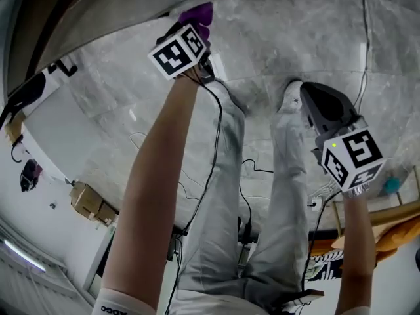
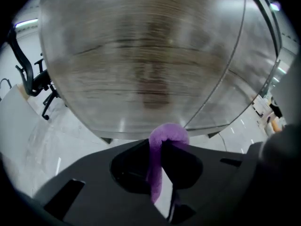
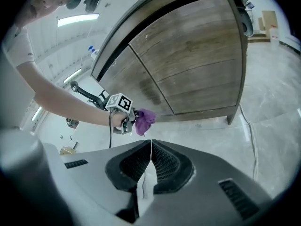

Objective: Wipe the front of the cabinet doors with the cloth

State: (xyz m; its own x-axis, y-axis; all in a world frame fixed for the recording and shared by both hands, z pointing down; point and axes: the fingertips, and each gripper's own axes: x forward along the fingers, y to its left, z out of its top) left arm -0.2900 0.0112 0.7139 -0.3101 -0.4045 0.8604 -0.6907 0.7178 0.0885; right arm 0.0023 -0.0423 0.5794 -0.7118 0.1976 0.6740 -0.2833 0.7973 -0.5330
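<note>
My left gripper (image 1: pixel 197 35) is shut on a purple cloth (image 1: pixel 197 15), which bunches out past the jaw tips. In the left gripper view the cloth (image 2: pixel 168 133) hangs pinched between the dark jaws, just short of the wooden cabinet doors (image 2: pixel 150 65), which fill the view and look smeared. From the right gripper view, the left gripper (image 3: pixel 123 119) holds the cloth (image 3: pixel 145 120) low in front of the left door, close to the cabinet doors (image 3: pixel 188 65). My right gripper (image 3: pixel 150 142) is shut with nothing in it. It hangs lower right (image 1: pixel 303 94), away from the cabinet.
I stand on a grey marbled floor (image 1: pixel 282 38) with the person's legs (image 1: pixel 275 195) below me. A thin cable (image 1: pixel 364 31) runs along the floor at right. A cardboard box (image 1: pixel 88 202) lies at left. An office chair (image 2: pixel 33 79) stands left of the cabinet.
</note>
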